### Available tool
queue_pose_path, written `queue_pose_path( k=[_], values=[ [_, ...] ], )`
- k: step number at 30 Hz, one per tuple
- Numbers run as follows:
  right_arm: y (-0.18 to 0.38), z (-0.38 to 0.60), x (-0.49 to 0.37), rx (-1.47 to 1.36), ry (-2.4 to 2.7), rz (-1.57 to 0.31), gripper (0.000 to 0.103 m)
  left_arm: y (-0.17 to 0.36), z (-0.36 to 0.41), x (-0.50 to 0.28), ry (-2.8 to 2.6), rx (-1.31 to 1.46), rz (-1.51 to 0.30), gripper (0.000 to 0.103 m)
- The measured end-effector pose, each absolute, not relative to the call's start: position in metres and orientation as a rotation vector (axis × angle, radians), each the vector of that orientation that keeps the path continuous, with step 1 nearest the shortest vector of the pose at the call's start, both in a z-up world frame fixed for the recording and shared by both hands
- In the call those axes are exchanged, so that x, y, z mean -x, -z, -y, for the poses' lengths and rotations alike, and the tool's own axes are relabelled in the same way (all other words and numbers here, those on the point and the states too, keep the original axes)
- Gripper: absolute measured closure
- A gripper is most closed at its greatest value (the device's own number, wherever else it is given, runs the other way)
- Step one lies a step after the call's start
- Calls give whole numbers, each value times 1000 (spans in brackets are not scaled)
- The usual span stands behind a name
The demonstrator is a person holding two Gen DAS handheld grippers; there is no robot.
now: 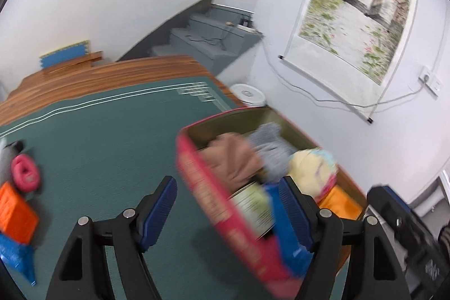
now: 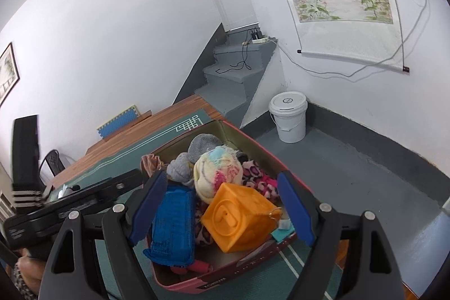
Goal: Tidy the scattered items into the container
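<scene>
On the far left of the left wrist view, several items are still lying on the green mat (image 1: 112, 137) that covers the table (image 1: 112, 69): a pink rolled sock (image 1: 26, 173), an orange block (image 1: 15, 211) just in front of it, and a blue pouch (image 1: 15, 257) nearest the camera. A grey item at the very edge is too blurred to name.

Moving right, the left tool (image 1: 227, 212) is hanging wide open and holding nothing. Its left finger is sitting over bare mat while its right finger is reaching over the near rim of the red container (image 1: 225, 204), close to or touching the contents; the blur makes contact impossible to judge.

The container is sitting at the right end of the table, near the edge above the floor, and it is already piled high with a brown cloth (image 1: 230, 159), grey socks (image 1: 270, 148) and a yellow plush (image 1: 312, 167).

In the right wrist view, the right tool (image 2: 222, 212) is also spread wide and empty, hovering above a blue pouch (image 2: 173, 227) and an orange cube (image 2: 239, 218) heaped inside the container (image 2: 225, 280).

The likely trouble: the left tool's finger is straddling the rim, so a sideways sweep could drag or tip the container toward the table edge. The heap is also loose, so pressing in more items could push the cube or pouch out.
</scene>
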State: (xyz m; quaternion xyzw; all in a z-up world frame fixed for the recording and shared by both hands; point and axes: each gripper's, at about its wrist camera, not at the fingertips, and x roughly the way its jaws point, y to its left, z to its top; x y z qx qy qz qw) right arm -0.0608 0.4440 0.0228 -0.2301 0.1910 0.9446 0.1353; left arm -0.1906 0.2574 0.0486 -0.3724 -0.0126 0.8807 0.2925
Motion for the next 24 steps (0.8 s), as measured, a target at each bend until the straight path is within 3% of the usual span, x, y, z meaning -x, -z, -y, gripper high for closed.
queue_pose_path(
  k=[15,24],
  values=[
    [-13,-376,71,704,-2864,-260,20,-27,-72,153,-2622,1070,-48,26],
    [-4,-355,76,736,-2874,-138,20,8,10,180,-2715,1227,81,26]
  ],
)
